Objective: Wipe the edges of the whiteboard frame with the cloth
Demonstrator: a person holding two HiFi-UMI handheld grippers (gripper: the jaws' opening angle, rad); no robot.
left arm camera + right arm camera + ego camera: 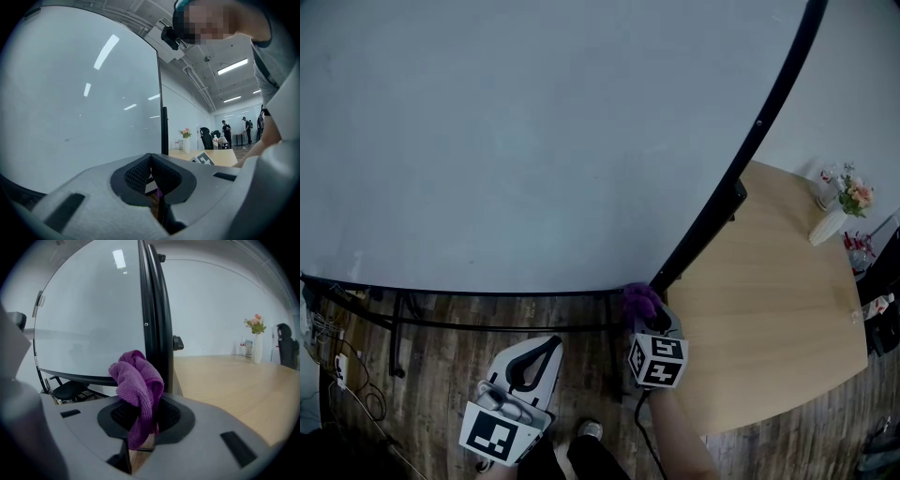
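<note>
1. the right gripper [145, 417] has its fingers [172, 414] clamped on a purple cloth [137, 379]. most of the cloth stands bunched above the tips, and a tail hangs down between them.
2. in the head view the bunch sits at the lower right corner of the whiteboard frame [741, 159], where the bottom rail meets the right upright. i cannot tell whether it is touching or just beside.
3. the left gripper [151, 161] has its fingers [138, 173] closed on each other with nothing between them. it hangs low, apart from the frame.
4. the pinch takes only a narrow part of the cloth, so dragging it along the rail could tug it free and drop it to the floor.
5. a black knob [177, 342] juts from the upright. the loose folds could snag there on an upward stroke.
6. the bunch is soft and uneven, so too much pressure could fold it aside and let the hard finger tips scrape the frame.
7. the whiteboard [534, 141] stands on thin black legs [614, 352] and nothing braces it. a sideways shove could sway it toward the worktop [769, 309] just beside it, where a vase of flowers [832, 223] stands at the far corner.
8. a stroke that drifts inward would wipe the white face and miss the edge.
</note>
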